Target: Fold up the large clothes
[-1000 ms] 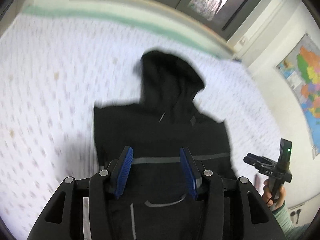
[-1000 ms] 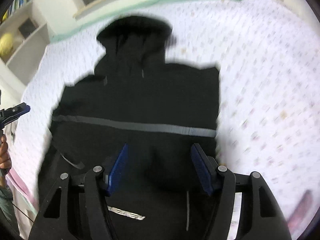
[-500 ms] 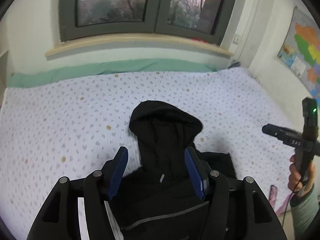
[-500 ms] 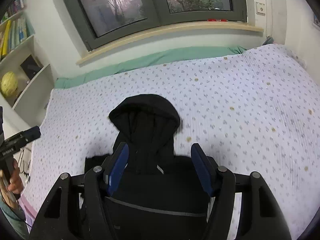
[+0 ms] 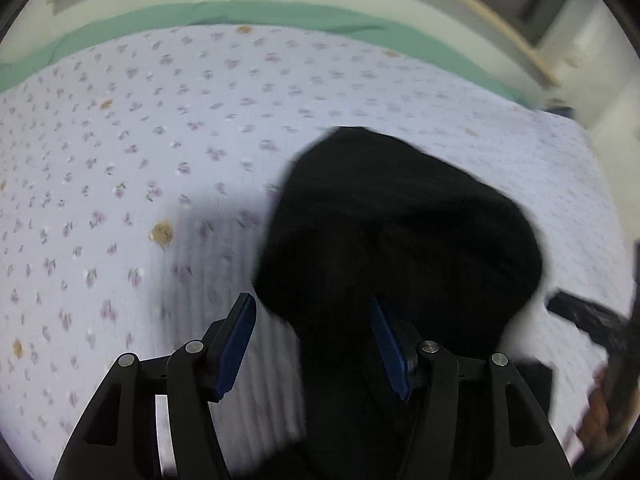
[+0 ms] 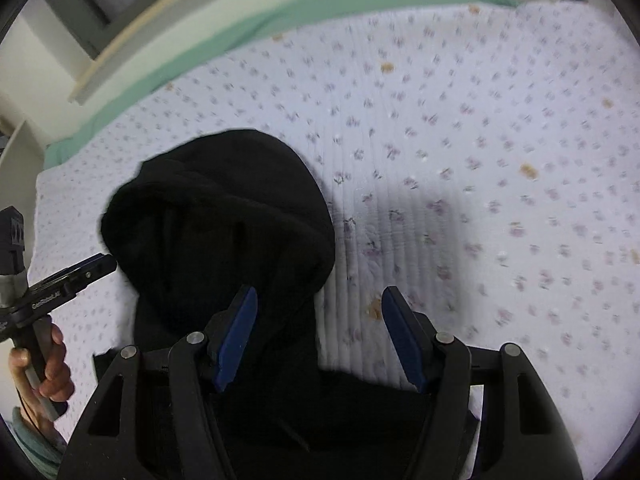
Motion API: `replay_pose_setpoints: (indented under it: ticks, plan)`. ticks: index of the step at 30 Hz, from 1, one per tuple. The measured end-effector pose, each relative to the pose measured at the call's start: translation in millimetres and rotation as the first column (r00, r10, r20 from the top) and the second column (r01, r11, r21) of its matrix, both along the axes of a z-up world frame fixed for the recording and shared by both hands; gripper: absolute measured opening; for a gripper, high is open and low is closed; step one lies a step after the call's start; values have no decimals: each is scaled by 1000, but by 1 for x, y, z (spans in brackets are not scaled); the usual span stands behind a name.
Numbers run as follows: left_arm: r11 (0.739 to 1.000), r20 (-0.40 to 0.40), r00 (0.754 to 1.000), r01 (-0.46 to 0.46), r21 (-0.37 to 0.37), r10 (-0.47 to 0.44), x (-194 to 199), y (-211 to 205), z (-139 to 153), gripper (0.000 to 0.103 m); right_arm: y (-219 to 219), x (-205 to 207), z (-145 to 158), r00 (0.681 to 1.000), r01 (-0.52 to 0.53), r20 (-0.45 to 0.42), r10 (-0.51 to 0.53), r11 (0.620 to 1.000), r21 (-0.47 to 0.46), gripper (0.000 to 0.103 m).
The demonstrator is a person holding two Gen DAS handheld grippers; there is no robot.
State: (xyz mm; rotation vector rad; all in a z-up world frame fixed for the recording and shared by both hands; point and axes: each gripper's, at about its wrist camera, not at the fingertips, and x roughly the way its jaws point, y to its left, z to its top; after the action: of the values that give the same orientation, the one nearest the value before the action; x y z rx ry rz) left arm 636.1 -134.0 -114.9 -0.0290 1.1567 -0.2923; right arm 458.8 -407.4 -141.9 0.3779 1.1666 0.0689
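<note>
A black hooded jacket lies flat on the bed, its hood [image 5: 396,232] pointing toward the window; the hood also shows in the right wrist view [image 6: 224,216]. My left gripper [image 5: 314,344] is open and empty, low over the hood's left edge. My right gripper [image 6: 320,338] is open and empty, over the hood's right edge and the sheet beside it. Each gripper shows in the other's view: the right one at the right edge [image 5: 588,320], the left one at the left edge [image 6: 72,276]. The jacket's body is mostly hidden below the grippers.
The bed has a white floral sheet [image 5: 120,168] with a green band [image 5: 240,12] along the far side, under a pale window sill [image 6: 132,40]. A shelf edge [image 6: 16,148] stands at the far left in the right wrist view.
Both grippers have moved forward from the jacket's body to the hood and dropped lower toward it. Both stay open and empty.
</note>
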Motion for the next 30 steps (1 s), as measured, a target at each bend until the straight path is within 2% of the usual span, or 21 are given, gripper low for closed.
replay_pose_setpoints:
  ticks: [2,3,4,5,7,8,9,10,11,12,13,14,15,16,17,19,20,22,24,27,30]
  plan:
    - [997,-34,997,-68,24,68,20,-2,-22,59,7,18,-19,999,-13,-29,13,1000,4,66]
    - [996,-51,995,-90,-6,90,27,1,-28,50,12,28,-28,999,-23,-44,22,1000,-17,39]
    - [994,-57,993,-102,-32,100,30,5,-30,23,15,37,-34,998,-26,-66,21,997,-78,12]
    - [993,-56,992,-114,-44,111,32,10,-29,18,7,40,-31,998,0,-61,-7,993,-119,9]
    - [977,-28,990,-141,-159,138,24,39,-9,19,-23,28,-10,998,56,26,-55,998,-7,6]
    - [963,-33,991,-134,-236,130,18,51,-1,26,-30,23,-5,997,57,50,-58,998,17,6]
    - [947,-30,995,-103,-305,98,7,61,8,28,-36,12,5,994,36,100,-37,999,8,13]
    - [955,-10,997,-82,-284,83,0,61,12,31,-33,6,8,992,20,122,-15,999,-35,21]
    - [974,12,998,-58,-219,62,-7,55,8,33,-27,1,4,991,0,132,13,995,-97,21]
    - [982,7,999,-50,-182,52,-8,52,-1,33,-24,1,-7,993,-6,118,20,993,-122,21]
    - [989,-55,997,-54,-139,47,-2,50,-27,34,-24,4,-22,996,-5,91,16,993,-121,21]
    - [991,-157,986,-69,-118,50,5,48,-63,34,-24,8,-44,999,-5,48,10,994,-113,21]
    - [988,-181,982,-81,-131,56,7,50,-78,35,-26,13,-66,1000,-7,4,8,995,-97,21]
    - [983,-159,985,-91,-161,65,6,51,-82,36,-28,16,-89,999,-8,-33,7,999,-39,21]
    - [981,-147,987,-87,-171,62,4,51,-78,36,-32,16,-93,1000,4,-29,-4,1000,-10,21]
    - [986,-110,993,-49,-158,31,-6,49,-63,38,-37,14,-83,1000,-1,-26,2,1000,31,25]
    - [991,-88,996,-20,-134,8,-11,47,-58,45,-40,12,-76,1000,-9,-16,10,999,42,27]
    - [998,-29,999,32,-57,-34,-32,45,-41,52,-44,-4,-56,999,-48,16,47,998,49,40]
    - [996,-8,997,72,-51,-73,-53,50,-23,52,-50,-21,-39,997,-78,33,76,995,61,47]
    - [992,32,993,114,-56,-112,-73,55,4,52,-54,-44,-11,992,-110,75,105,992,65,48]
    - [986,85,984,161,-43,-157,-78,52,32,52,-48,-44,16,984,-129,132,121,990,54,50]
